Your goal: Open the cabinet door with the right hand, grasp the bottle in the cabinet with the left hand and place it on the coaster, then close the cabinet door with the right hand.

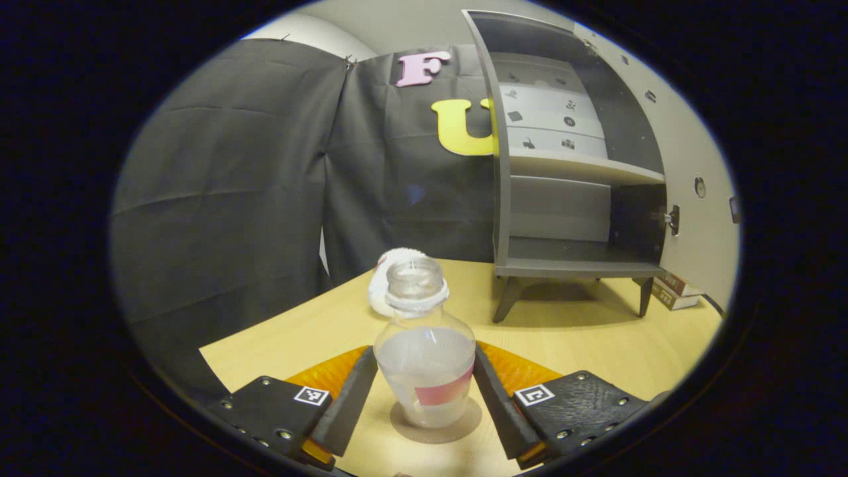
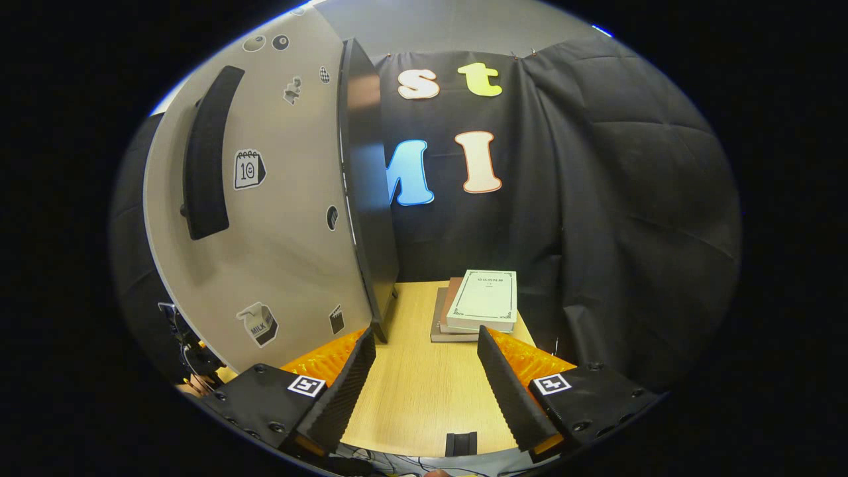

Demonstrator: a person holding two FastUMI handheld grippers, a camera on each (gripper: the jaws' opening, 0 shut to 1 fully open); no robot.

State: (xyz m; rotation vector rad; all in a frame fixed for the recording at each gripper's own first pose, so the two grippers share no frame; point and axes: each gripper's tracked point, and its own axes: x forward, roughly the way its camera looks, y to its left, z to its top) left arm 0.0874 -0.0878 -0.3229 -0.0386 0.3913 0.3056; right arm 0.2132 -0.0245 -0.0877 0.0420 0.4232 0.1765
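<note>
A clear bottle [image 1: 427, 358] with a pink label and no cap stands upright on a round brown coaster [image 1: 467, 427] on the wooden table. My left gripper [image 1: 424, 348] is around it, with both fingers touching its sides. Behind it to the right stands the grey cabinet [image 1: 570, 268] with bare shelves and its door [image 1: 695, 218] swung open. In the right gripper view the door [image 2: 278, 218], covered in stickers and carrying a dark handle [image 2: 205, 152], stands at the left. My right gripper [image 2: 424, 338] is open beside the door's lower edge and holds nothing.
A white fluffy object [image 1: 381, 285] lies just behind the bottle. A stack of books [image 2: 480, 301] lies on the table ahead of my right gripper. More books [image 1: 676, 291] lie by the cabinet's right leg. Black cloth closes off the booth.
</note>
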